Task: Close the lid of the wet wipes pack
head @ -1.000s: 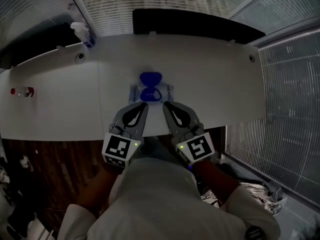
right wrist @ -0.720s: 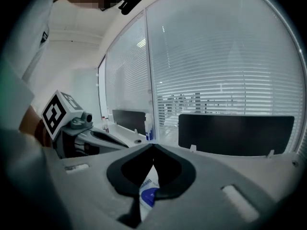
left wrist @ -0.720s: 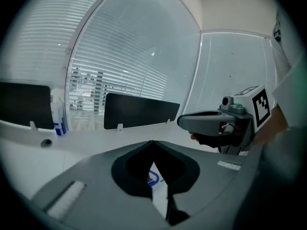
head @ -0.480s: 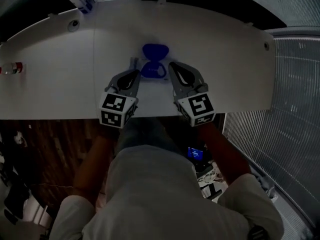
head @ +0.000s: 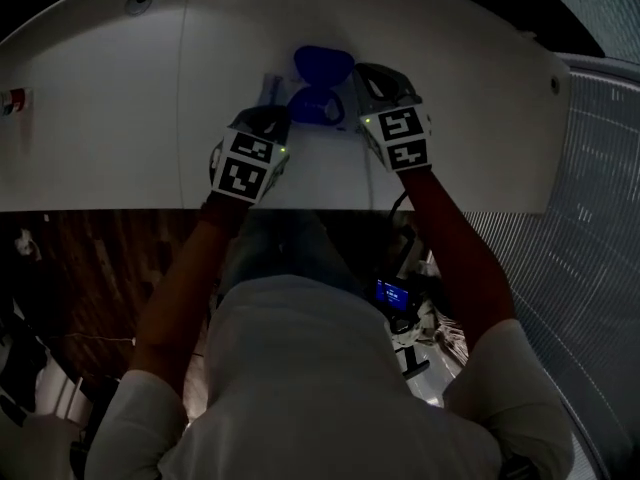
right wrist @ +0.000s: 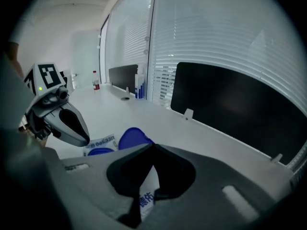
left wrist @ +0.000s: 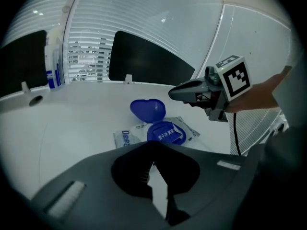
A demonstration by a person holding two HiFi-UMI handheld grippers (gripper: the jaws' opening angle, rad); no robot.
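Your white table (head: 100,138) stretches wide in dim light, with a dark panel (left wrist: 144,61) standing along its far edge. Near the middle, the wipes pack (left wrist: 125,139) lies flat on the tabletop, its blue lid (left wrist: 147,110) thrown open toward the far side. Well off to your left, a small bottle with red on it (head: 12,99) sits close to the table's end. A spray bottle (left wrist: 52,66) stands at the far left edge, near a round cable hole (left wrist: 35,99).
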